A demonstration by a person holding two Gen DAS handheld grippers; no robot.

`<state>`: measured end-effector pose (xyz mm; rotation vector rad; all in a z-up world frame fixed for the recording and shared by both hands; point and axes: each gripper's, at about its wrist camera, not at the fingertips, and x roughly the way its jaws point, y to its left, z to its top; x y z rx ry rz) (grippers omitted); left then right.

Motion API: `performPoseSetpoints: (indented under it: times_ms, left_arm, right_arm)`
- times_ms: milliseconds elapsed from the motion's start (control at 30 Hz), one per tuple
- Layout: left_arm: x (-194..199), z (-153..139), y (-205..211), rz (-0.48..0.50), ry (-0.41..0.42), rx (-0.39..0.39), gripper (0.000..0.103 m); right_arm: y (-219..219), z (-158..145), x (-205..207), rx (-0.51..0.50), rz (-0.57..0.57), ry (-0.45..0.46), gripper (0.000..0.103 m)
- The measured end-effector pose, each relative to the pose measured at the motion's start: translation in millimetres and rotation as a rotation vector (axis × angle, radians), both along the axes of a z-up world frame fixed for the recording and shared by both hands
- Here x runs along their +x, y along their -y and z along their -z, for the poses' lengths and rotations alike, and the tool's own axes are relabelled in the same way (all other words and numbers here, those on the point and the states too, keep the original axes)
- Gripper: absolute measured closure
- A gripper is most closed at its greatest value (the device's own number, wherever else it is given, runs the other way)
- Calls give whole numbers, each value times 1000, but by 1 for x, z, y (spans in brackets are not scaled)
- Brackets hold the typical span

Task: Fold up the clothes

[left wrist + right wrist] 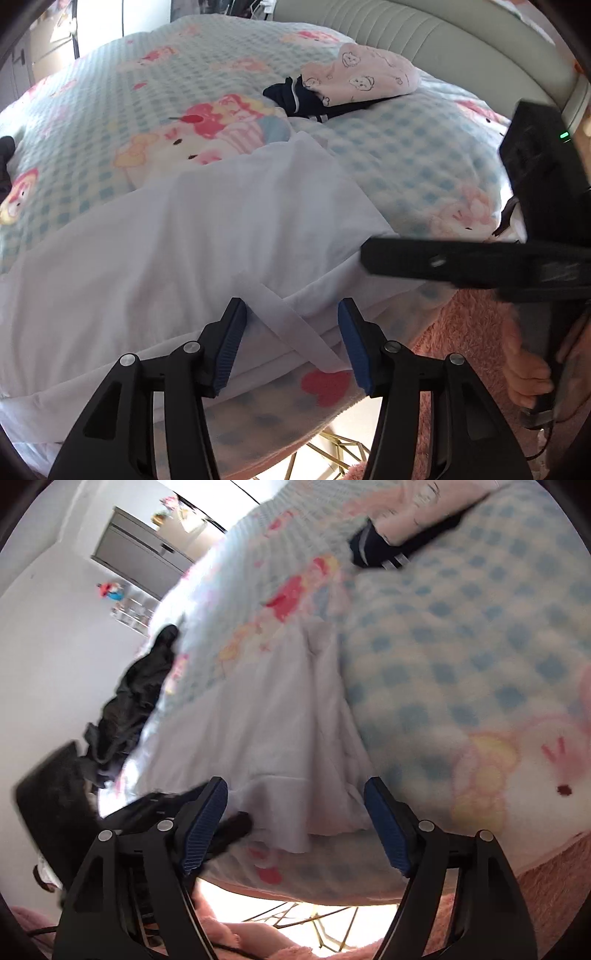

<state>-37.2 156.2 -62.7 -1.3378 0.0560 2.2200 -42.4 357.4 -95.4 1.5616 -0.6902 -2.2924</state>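
A checked cartoon blanket [388, 155], padded headboard [424, 40], perhaps a cabinet [136, 557].

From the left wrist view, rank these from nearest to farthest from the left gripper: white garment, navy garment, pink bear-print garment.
From the left gripper:
1. White garment, right at the fingertips.
2. Navy garment, far side, centre-right.
3. Pink bear-print garment, just beyond, overlapping the navy one.

My right gripper [295, 823] hangs with its jaws spread wide over the near edge of the bed [480, 635], nothing between its blue pads [203, 823]. A white garment [280, 716] lies rumpled on the checked cartoon blanket, its hem just ahead of my fingertips. The left gripper [221, 829] shows dark and blurred at my left, by that hem. Farther off a black garment [133, 701] lies at the bed's left edge, and a navy piece [369, 550] sits under a pink one [424, 506].
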Motion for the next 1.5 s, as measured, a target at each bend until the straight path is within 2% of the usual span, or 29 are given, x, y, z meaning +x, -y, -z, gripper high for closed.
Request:
performPoseSetpoints:
  times_ms: [33, 133, 167, 200, 233, 300, 367, 400, 467, 533, 633, 800, 833, 900, 933, 1000, 1033, 1167, 1267, 1333, 1400, 1467, 1500]
  left_arm:
    - [2, -4, 9, -14, 8, 44, 49]
    - [1, -8, 35, -85, 34, 152, 48]
    - [0, -7, 41, -108, 46, 161, 48]
    - [-2, -6, 44, -126, 52, 154, 48]
    - [-3, -7, 46, -139, 51, 141, 48]
    - [-5, -13, 54, -163, 45, 172, 48]
    - [-11, -22, 66, -184, 68, 297, 47]
    - [-17, -24, 68, -181, 92, 365, 44]
    - [-32, -28, 63, -145, 147, 466, 40]
    - [-44, -30, 45, -90, 187, 473, 40]
    - [-48, -34, 18, -34, 182, 426, 40]
    - [-47, -24, 5, -42, 202, 389, 42]
    - [-46, -21, 6, -68, 203, 371, 45]
    - [-49, -13, 9, -140, 250, 390, 57]
    - [-51, -7, 10, -169, 274, 400, 64]
    - [-52, 3, 9, -204, 287, 362, 75]
    - [-52, 7, 8, -210, 298, 352, 76]
    - [-52, 16, 13, -219, 325, 361, 77]
    - [-51, 18, 12, -211, 323, 368, 77]
    - [-50, 17, 10, -204, 317, 370, 77]
    - [-49, 16, 8, -197, 319, 381, 77]
    - [-50, 15, 6, -183, 336, 423, 71]
    - [-50, 15, 4, -177, 345, 442, 64]
  right_arm:
    - [-4, 7, -1, 6, 23, 25, 41]
    - [-9, 12, -3, -66, 54, 11, 38]
    - [-4, 10, -5, -59, 34, -1, 51]
    - [4, 5, -6, -40, 3, -24, 59]
    - [10, -2, -6, -28, -19, -53, 73]
    - [16, -21, -1, -28, -34, -132, 77]
    - [22, -38, 4, -53, -55, -203, 78]
    - [25, -44, 6, -69, -67, -230, 78]
    - [32, -46, 8, -69, -73, -239, 78]
    - [39, -45, 8, -60, -70, -236, 78]
    - [39, -43, 14, -88, -56, -233, 78]
    - [47, -47, 18, -69, -87, -248, 76]
    - [49, -47, 17, -59, -94, -248, 75]
    - [52, -45, 16, -37, -109, -246, 63]
    - [54, -45, 16, -26, -116, -245, 53]
    - [56, -42, 15, -8, -129, -235, 52]
    - [53, -39, 14, -9, -132, -211, 52]
    - [22, -39, 24, -44, -86, -181, 52]
    - [-15, -40, 31, -45, 68, -178, 52]
    - [-28, -34, 27, 33, 137, -134, 52]
    - [-27, -25, 20, 122, 134, -87, 53]
    - [-18, -16, 14, 130, 94, -54, 56]
    - [-14, -12, 11, 109, 77, -43, 56]
